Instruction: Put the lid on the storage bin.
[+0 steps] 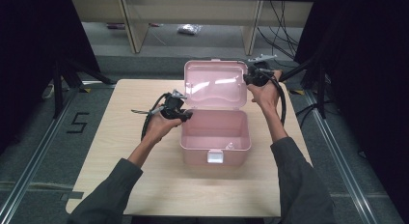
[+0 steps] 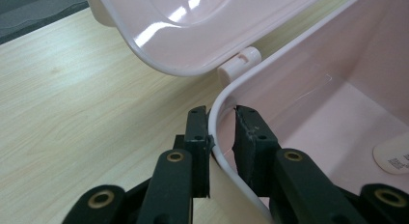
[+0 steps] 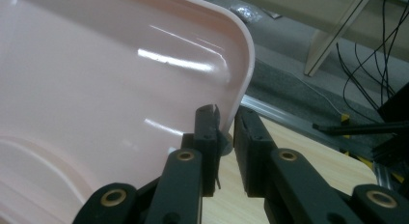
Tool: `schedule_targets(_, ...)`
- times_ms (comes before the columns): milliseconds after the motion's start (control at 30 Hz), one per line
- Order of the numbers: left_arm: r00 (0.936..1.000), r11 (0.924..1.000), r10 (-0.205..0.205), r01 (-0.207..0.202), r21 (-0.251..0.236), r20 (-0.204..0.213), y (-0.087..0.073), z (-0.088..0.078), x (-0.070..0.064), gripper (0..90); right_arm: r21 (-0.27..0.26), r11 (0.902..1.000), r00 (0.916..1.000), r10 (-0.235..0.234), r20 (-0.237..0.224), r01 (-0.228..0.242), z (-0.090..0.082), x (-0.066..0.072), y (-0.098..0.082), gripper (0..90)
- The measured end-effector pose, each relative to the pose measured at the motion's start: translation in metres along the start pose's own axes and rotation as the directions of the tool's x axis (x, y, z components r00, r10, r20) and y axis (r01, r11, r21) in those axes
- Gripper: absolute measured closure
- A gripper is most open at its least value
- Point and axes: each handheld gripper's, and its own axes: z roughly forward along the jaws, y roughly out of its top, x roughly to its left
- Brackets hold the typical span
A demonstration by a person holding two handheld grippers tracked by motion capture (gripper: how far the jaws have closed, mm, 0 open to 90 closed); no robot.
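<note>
My left fingers pinch the rim of the pink box at its rear left corner, one finger outside the wall, one inside, just beside the hinge. My right fingers clamp the edge of the lid at its upper right corner; the lid stands raised. The box sits mid-counter, open, a small white item on its floor.

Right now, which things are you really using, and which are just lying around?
In use:
pink box
its lid
left gripper, on the box's wall
right gripper, on the lid's edge

Just lying about:
small white bottle inside the box
plastic bag on the floor
</note>
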Motion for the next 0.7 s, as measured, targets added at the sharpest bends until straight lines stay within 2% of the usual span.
schedule_targets(100,1.0000,1.0000,0.002,-0.002,-0.001,-0.002,0.000,0.000,0.000,75.4,-0.014,0.9999,1.0000,-0.010,-0.002,0.009,-0.008,0.002,-0.001,80.9)
schedule_targets(167,0.9999,1.0000,0.005,-0.005,-0.003,-0.013,0.000,0.000,-0.001,75.3,-0.054,0.9979,0.9993,-0.035,0.011,0.035,-0.016,0.004,-0.003,80.9)
schedule_targets(200,0.9999,1.0000,0.005,-0.005,-0.003,-0.013,0.000,0.000,-0.001,75.4,-0.054,0.9979,0.9993,-0.035,0.011,0.035,-0.016,0.004,-0.003,80.9)
schedule_targets(267,1.0000,1.0000,0.006,-0.006,0.000,-0.007,0.000,0.000,0.000,75.4,-0.073,0.9968,0.9994,-0.035,-0.006,0.035,-0.027,0.006,-0.005,81.2)
schedule_targets(367,0.9999,1.0000,0.007,-0.007,-0.001,-0.012,0.000,0.000,-0.001,75.3,-0.102,0.9934,0.9985,-0.053,-0.010,0.052,-0.033,0.006,-0.008,81.5)
schedule_targets(433,0.9999,1.0000,0.007,-0.007,-0.002,-0.012,0.000,0.000,-0.001,75.3,-0.105,0.9933,0.9987,-0.049,-0.008,0.048,-0.038,0.008,-0.010,81.7)
schedule_targets(567,0.9998,0.9999,0.011,-0.011,-0.003,-0.016,-0.001,0.000,-0.001,75.2,-0.133,0.9883,0.9973,-0.073,0.010,0.074,-0.045,0.012,-0.014,81.8)
schedule_targets(667,0.9998,0.9999,0.013,-0.013,0.000,-0.014,0.000,0.000,-0.001,75.1,-0.147,0.9865,0.9973,-0.074,0.004,0.073,-0.050,0.013,-0.016,82.1)
schedule_targets(700,0.9998,0.9999,0.013,-0.013,0.000,-0.014,0.000,0.000,-0.001,75.1,-0.143,0.9856,0.9958,-0.092,0.000,0.091,-0.053,0.012,-0.016,82.1)
